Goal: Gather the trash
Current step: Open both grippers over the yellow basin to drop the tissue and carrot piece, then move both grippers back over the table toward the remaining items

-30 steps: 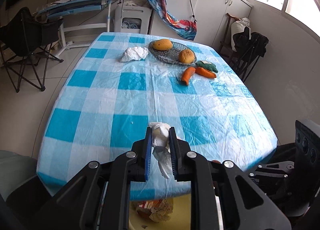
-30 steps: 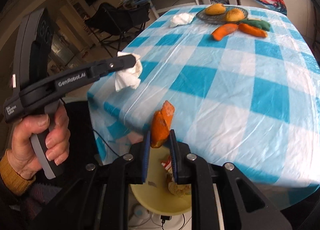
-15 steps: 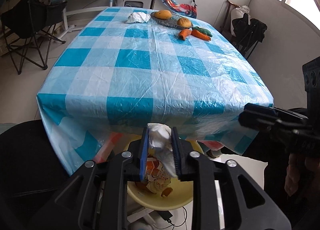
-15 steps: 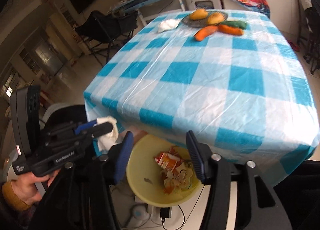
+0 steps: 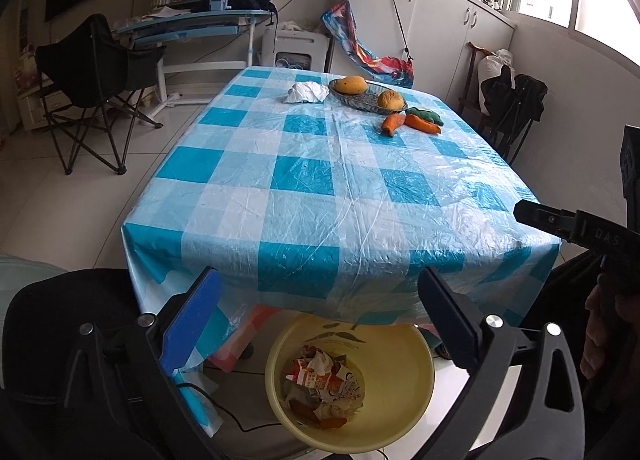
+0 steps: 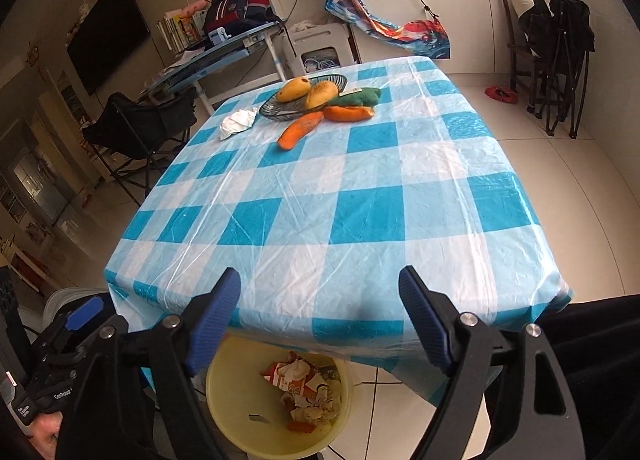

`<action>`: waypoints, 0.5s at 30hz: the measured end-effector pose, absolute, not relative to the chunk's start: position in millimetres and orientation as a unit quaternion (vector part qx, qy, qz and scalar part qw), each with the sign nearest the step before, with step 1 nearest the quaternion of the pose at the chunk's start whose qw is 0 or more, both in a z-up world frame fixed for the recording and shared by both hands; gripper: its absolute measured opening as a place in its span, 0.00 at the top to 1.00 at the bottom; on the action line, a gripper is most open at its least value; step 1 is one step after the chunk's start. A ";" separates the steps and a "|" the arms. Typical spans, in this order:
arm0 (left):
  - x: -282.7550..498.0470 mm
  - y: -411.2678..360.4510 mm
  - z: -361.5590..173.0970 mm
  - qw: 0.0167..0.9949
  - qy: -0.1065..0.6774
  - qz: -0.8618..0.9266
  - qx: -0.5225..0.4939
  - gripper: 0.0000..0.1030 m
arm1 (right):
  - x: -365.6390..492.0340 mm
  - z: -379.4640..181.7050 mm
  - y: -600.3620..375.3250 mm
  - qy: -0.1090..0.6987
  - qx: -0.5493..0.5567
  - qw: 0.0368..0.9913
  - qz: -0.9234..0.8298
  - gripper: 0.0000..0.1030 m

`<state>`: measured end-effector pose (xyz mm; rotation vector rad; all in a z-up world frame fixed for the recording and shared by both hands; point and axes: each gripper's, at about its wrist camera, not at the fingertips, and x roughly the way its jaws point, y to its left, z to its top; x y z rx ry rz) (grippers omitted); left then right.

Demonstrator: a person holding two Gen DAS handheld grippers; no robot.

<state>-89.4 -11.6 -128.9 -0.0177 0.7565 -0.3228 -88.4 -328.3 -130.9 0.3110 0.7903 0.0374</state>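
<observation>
Both tongs, left (image 5: 318, 302) and right (image 6: 320, 300), just spread wide and empty above the round yellow bin (image 5: 416, 412) of crumpled paper.

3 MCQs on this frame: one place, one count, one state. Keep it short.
1. Where is the yellow bin?
A. on the table
B. on the floor under the table's near edge
C. beside the folding chair

2. How many mangoes lie in the glass dish?
A. one
B. two
C. four

3. The left gripper is:
A. open, empty
B. shut on a tissue
C. shut on a peel

B: the bin sits below the tablecloth overhang.
B: two yellow fruits in the dish.
A: pads stand wide apart, having just opened, with nothing between.
</observation>
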 end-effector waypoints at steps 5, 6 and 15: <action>-87.9 -5.4 -127.3 0.921 0.363 -0.140 -0.016 0.07 | -87.1 -130.9 -326.0 0.380 0.134 0.915 0.012 0.21; -87.4 -4.8 -127.7 0.922 0.364 -0.135 -0.017 0.07 | -87.0 -131.0 -325.4 0.381 0.132 0.915 0.011 0.21; -84.6 -1.8 -129.7 0.923 0.366 -0.118 -0.015 0.07 | -87.6 -130.2 -323.6 0.379 0.122 0.917 0.006 0.18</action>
